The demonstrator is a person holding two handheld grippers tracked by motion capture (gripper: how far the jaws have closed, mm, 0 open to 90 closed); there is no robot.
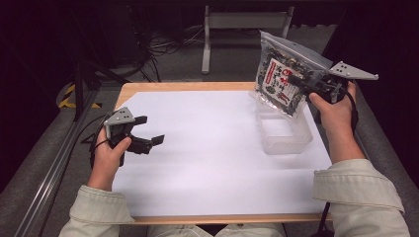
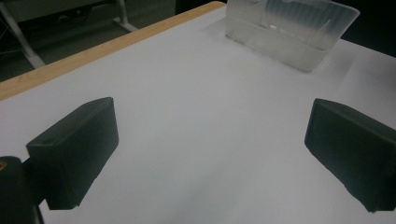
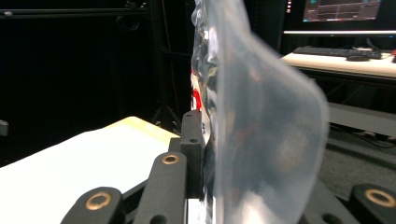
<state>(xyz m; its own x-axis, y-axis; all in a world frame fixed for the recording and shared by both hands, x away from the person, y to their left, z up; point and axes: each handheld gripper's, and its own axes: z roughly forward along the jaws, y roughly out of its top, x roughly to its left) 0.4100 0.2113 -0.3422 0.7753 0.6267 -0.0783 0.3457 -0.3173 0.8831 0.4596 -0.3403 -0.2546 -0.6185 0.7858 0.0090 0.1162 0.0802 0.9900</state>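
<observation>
A clear plastic bag [image 1: 282, 79] with a red, white and black printed label and dark contents hangs in the air above a clear plastic tub [image 1: 285, 131] at the table's right. My right gripper [image 1: 302, 85] is shut on the bag; in the right gripper view the bag [image 3: 261, 140] stands edge-on, pinched against the left jaw. My left gripper [image 1: 149, 129] is open low over the white sheet [image 1: 207, 148] at the left, nothing between its jaws. In the left gripper view the wide-apart fingers [image 2: 74, 154] frame bare sheet, with the tub [image 2: 289, 32] farther off.
The white sheet covers most of a wooden table [image 1: 188, 86]. Beyond the far edge are a grey table leg [image 1: 206, 44] and floor cables [image 1: 163, 44]. A metal rail [image 1: 54, 168] runs along the left side.
</observation>
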